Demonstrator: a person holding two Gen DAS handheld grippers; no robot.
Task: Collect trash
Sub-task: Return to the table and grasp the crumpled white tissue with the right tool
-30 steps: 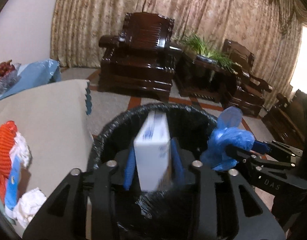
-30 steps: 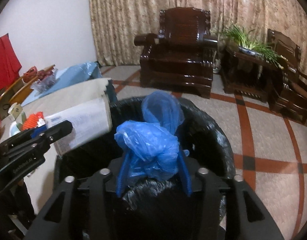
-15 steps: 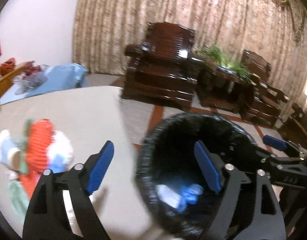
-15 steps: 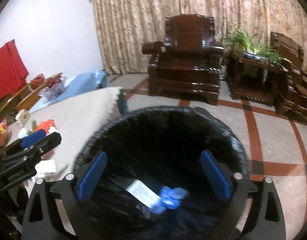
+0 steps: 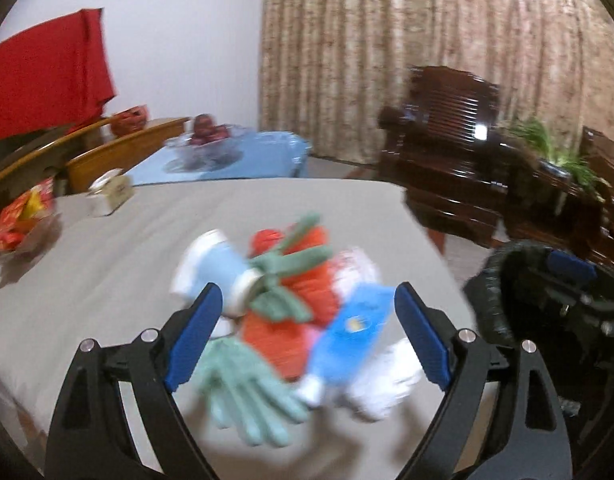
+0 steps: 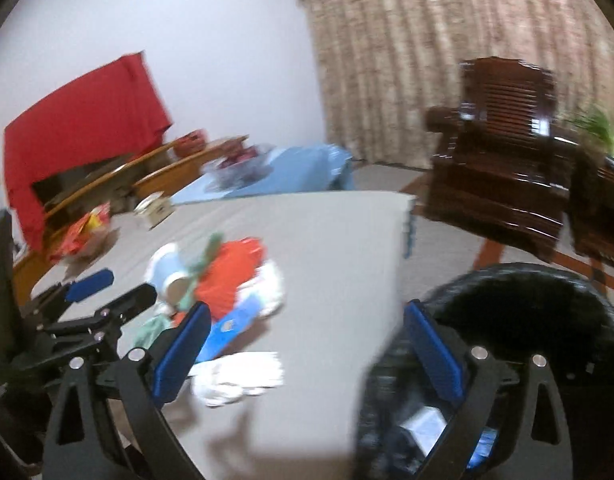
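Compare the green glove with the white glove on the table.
The green glove is pale green; the white glove is white. In the right wrist view the green glove lies against the heap of litter, while the white glove lies apart, nearer the camera. Both lie limp on the grey table.

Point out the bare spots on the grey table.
Bare table runs from the pile of rubbish back to the blue cloth, and between pile and bin-side edge. Crowded: the pile, and the snack bag and small box corner.
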